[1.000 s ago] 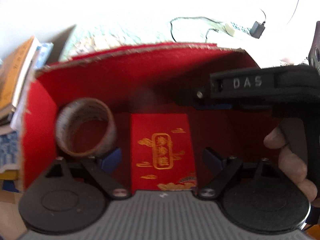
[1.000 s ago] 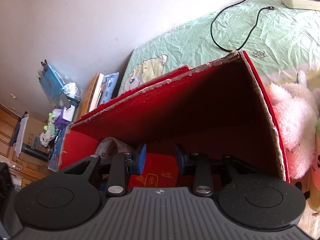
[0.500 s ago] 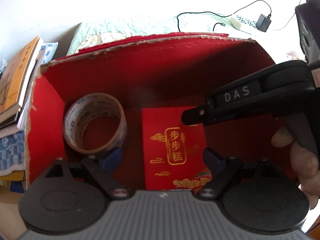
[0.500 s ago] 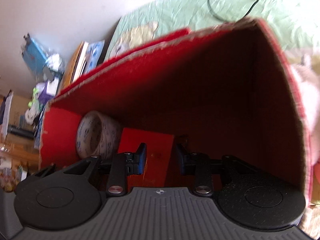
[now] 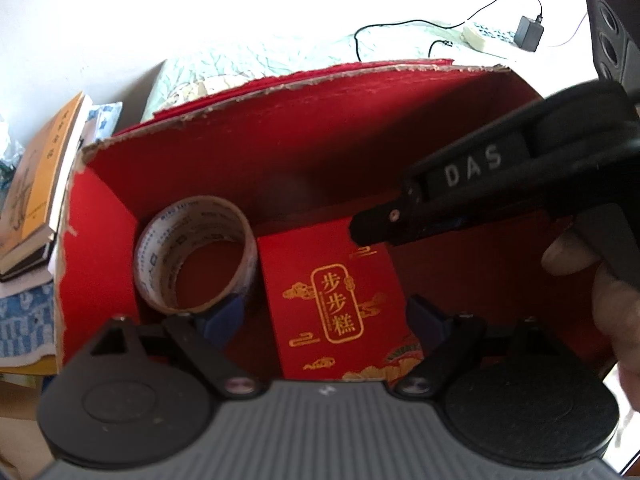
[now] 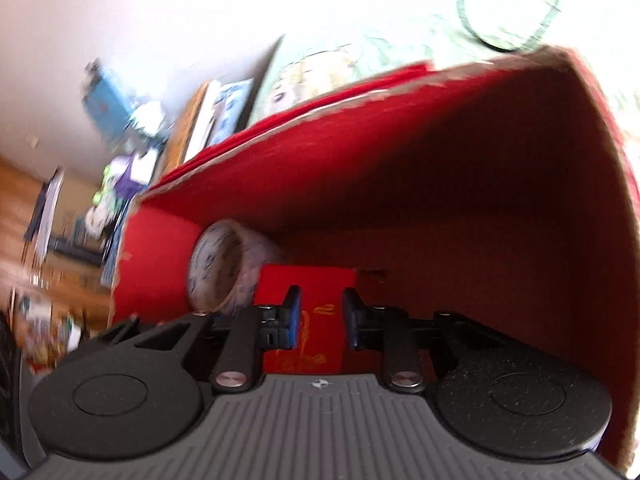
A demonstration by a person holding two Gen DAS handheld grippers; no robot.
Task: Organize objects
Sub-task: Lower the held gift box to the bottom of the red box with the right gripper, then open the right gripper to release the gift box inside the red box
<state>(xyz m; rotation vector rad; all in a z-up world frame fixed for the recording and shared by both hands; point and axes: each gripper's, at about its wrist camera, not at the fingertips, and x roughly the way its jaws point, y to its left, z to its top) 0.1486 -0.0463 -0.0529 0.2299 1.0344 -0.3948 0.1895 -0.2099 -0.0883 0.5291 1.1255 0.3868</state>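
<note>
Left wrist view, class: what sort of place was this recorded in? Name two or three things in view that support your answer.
Probably a bedroom at home. A red cardboard box stands against a bed with a cartoon-print sheet; a charger cable lies on the sheet, and a stack of books sits beside the box.

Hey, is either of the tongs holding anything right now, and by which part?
Nothing is held. The left tongs stand wide open above the red packet; the right tongs have just been closing, empty, above the packet.

- The box (image 5: 280,152) was red inside, with torn pale edges.
- The packet (image 5: 336,300) was red with gold characters and clouds.
- The tape roll (image 5: 196,252) was clear, printed blue.
</note>
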